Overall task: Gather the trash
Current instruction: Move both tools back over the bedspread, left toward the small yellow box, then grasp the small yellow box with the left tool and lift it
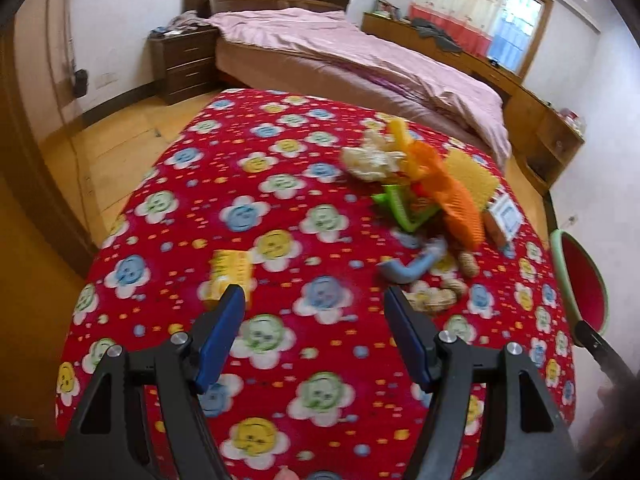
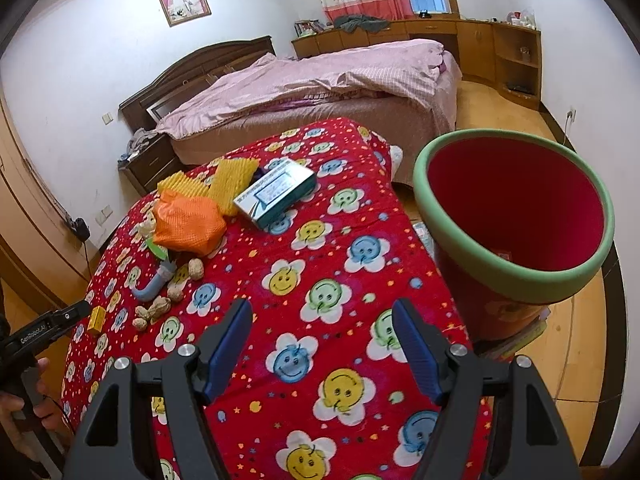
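While both grippers hang empty with jaws apart over the red cloth [image 2: 320,272], the left gripper [image 1: 314,312] is the nearer to the yellow box [image 1: 231,276], which lies just ahead of its left finger. The peanuts [image 1: 436,296] lie ahead to its right (long axis unclear through blur). The right gripper [image 2: 322,328] sits beside the bin [image 2: 576,280].

A red flowered blanket [image 2: 320,248] covered the table. Near its far edge lay orange netting [image 2: 188,222], yellow netting [image 2: 234,184] and a box [image 2: 276,192]. Peanuts [image 2: 160,306] and a small yellow box [image 2: 96,320] lay toward its left edge.
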`<move>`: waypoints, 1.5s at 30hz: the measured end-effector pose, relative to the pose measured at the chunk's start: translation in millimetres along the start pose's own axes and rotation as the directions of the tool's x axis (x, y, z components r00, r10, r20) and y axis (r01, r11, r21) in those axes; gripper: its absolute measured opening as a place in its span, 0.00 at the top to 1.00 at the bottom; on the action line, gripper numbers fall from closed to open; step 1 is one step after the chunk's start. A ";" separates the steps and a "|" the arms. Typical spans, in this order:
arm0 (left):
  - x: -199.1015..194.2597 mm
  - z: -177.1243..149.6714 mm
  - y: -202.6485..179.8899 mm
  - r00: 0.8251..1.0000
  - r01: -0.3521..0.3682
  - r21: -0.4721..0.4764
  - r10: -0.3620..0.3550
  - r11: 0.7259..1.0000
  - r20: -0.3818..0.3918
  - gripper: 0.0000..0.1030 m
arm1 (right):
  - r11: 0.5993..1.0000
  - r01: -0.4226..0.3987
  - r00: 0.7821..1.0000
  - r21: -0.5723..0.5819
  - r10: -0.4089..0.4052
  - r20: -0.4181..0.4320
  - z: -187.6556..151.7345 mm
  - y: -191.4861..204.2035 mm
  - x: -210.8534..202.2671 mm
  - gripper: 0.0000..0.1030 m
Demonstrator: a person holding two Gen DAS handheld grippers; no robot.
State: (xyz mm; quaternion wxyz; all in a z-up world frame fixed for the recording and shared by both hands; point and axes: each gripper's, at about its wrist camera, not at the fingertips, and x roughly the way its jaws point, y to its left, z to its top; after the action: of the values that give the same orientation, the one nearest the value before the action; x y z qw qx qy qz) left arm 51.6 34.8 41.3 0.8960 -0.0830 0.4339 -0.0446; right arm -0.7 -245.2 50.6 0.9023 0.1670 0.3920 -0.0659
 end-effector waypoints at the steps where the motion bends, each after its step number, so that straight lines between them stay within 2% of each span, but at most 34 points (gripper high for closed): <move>1: 1.4 -0.5 4.2 1.000 -0.010 -0.005 0.010 1.000 0.001 0.31 | 1.000 0.000 1.000 -0.003 0.000 -0.004 -0.8 2.0 1.3 0.27; 8: 21.3 -1.4 33.4 0.998 -0.066 -0.059 0.065 0.996 -0.021 0.31 | 1.000 -0.008 0.999 -0.019 0.007 -0.038 -5.4 14.5 13.7 0.27; 14: 39.1 5.1 38.4 0.997 -0.079 -0.035 0.078 0.996 -0.019 0.32 | 1.000 -0.013 0.998 -0.029 0.011 -0.061 -6.2 20.7 23.7 0.27; 17: 47.1 6.0 38.7 0.997 -0.073 -0.040 0.071 0.997 -0.040 0.49 | 1.000 -0.010 0.998 -0.029 0.008 -0.068 -5.8 21.2 27.1 0.27; 19: 52.8 5.2 39.4 0.997 -0.062 -0.046 0.059 0.997 -0.058 0.55 | 1.000 -0.008 0.997 -0.027 0.006 -0.072 -4.9 21.1 29.1 0.27; 21: 53.5 4.8 36.3 0.996 -0.078 -0.023 0.077 0.997 -0.046 0.67 | 1.000 -0.005 0.997 -0.029 0.003 -0.074 -4.5 21.3 30.4 0.27; 23: 54.9 4.8 34.7 0.996 -0.073 -0.011 0.072 0.997 -0.045 0.74 | 0.999 -0.001 0.997 -0.033 -0.001 -0.076 -3.1 22.0 32.7 0.27; 33: 45.0 5.9 36.0 0.999 -0.024 -0.037 0.023 0.999 -0.025 0.74 | 0.994 -0.048 0.995 -0.097 0.039 -0.086 8.4 47.7 44.6 0.27; 45: 25.5 1.1 41.3 0.999 -0.038 -0.049 0.038 0.998 0.004 0.74 | 0.939 -0.217 0.971 -0.267 0.181 -0.153 16.1 133.3 73.3 0.23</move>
State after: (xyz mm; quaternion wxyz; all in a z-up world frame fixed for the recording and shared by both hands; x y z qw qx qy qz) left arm 68.6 71.6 14.6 0.8955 -0.0967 0.4341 -0.0166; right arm 93.9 -125.4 40.7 0.8922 0.0797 0.4346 0.0931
